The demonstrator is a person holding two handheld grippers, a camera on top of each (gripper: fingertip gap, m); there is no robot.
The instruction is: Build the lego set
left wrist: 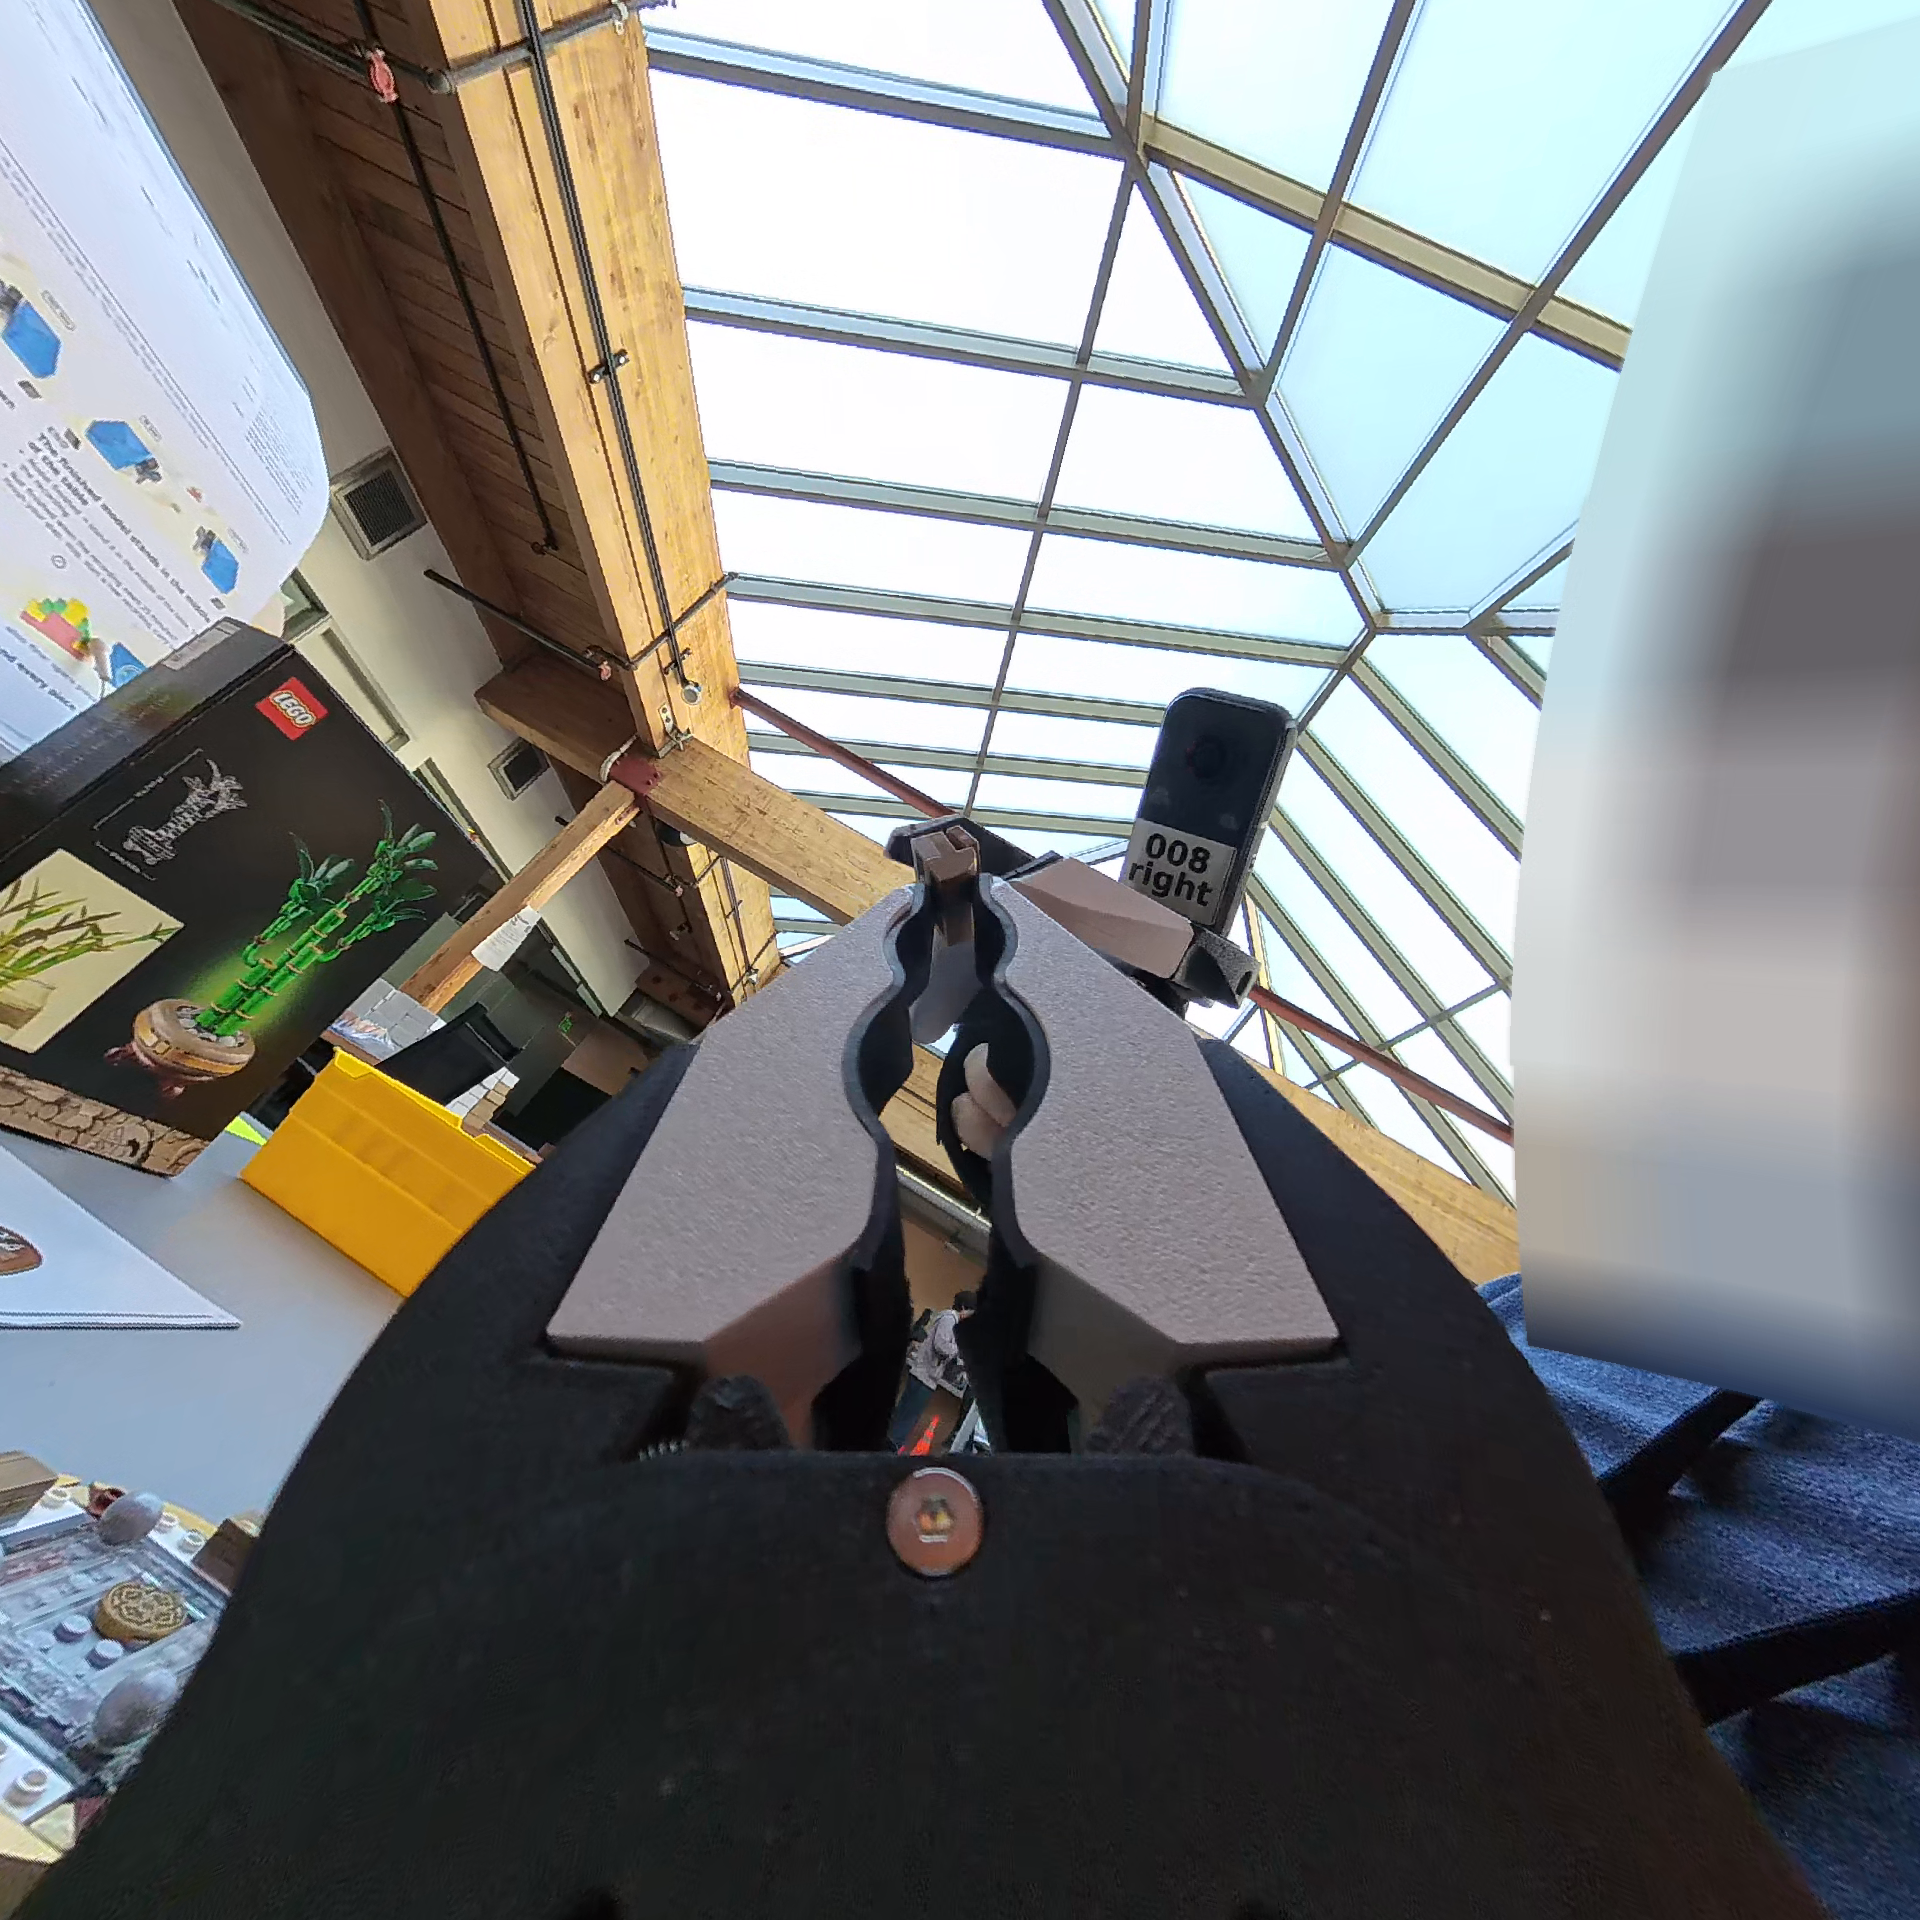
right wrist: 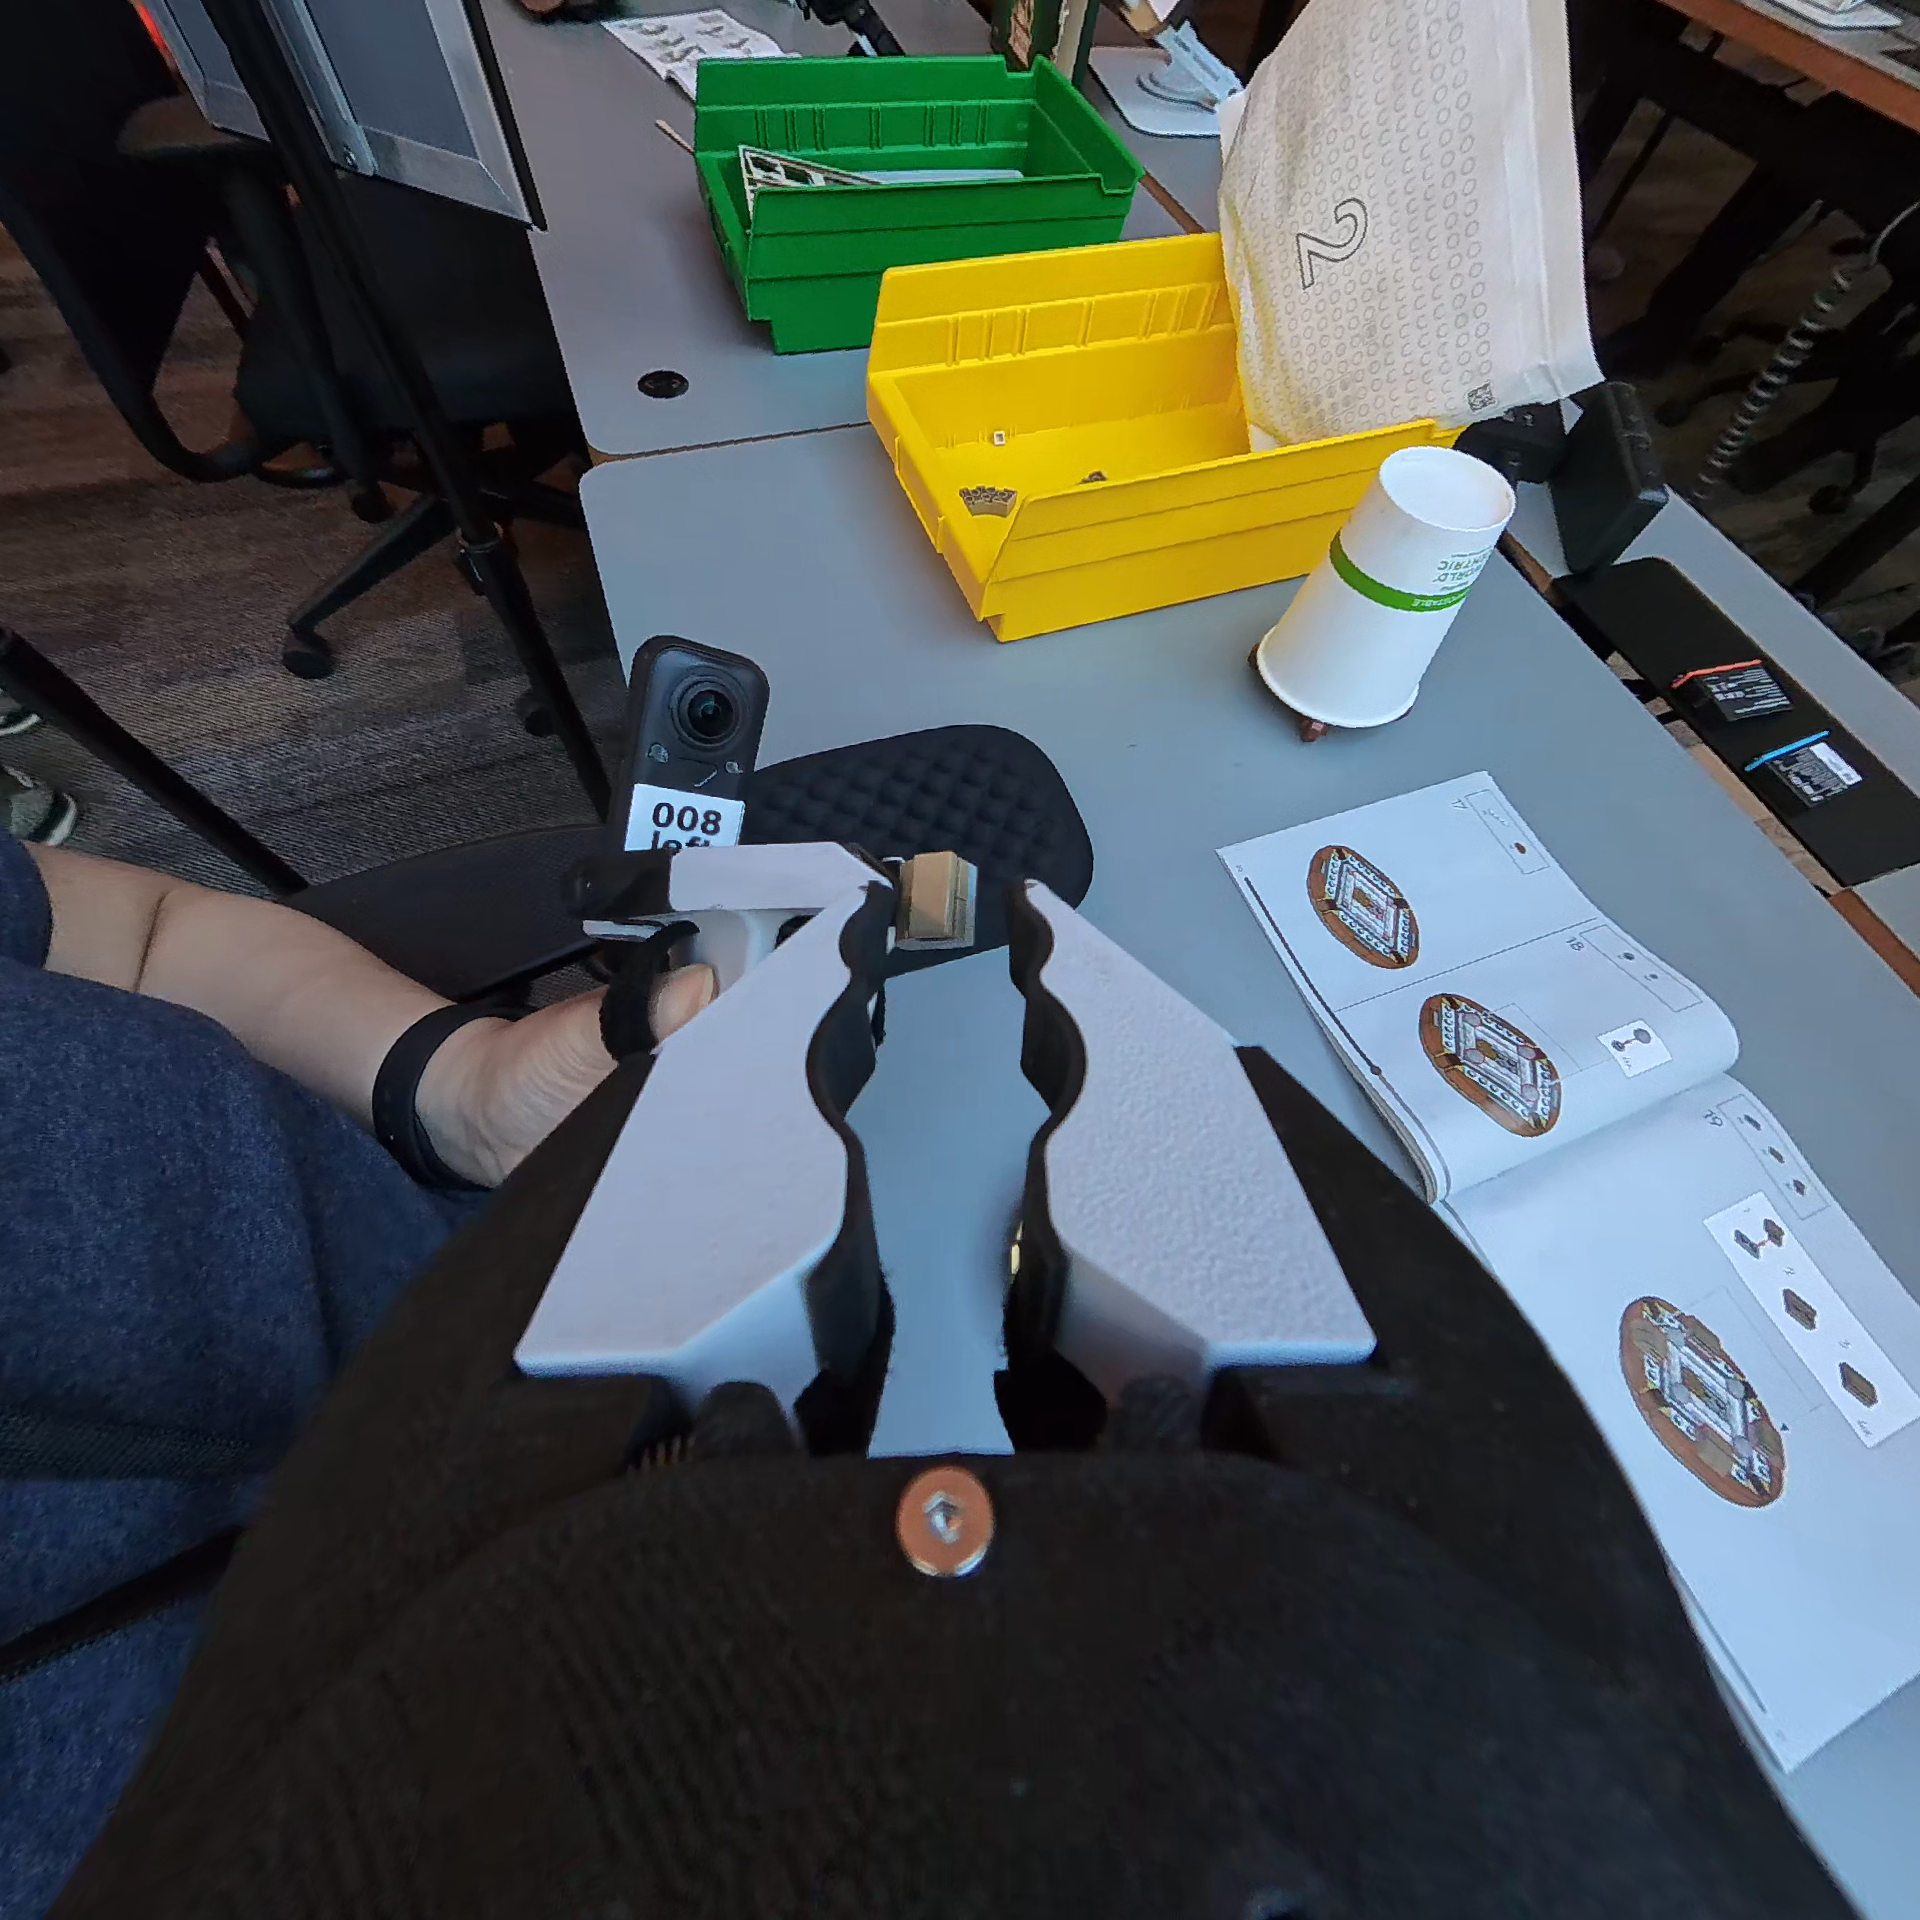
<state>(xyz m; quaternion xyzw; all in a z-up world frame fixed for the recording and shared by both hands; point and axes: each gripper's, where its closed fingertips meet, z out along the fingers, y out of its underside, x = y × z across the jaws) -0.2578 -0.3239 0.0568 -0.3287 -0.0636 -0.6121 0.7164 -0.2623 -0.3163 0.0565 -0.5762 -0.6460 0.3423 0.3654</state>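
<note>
Above the grey table (right wrist: 1143,748): left gripper (left wrist: 945,883), jaws pinching a small brown brick (left wrist: 943,868); right gripper (right wrist: 945,894), jaws spread, empty, tips beside that brick. Instruction booklet (right wrist: 1558,1174) open right of the grippers; base assembly apparently unfinished.

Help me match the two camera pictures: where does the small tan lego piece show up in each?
Left wrist view: tan lego piece at centre, pinched at the left gripper tips, against the skylight.
Right wrist view: same piece just above centre, beside the open right gripper.
Shared landmark: the yellow bin.
</note>
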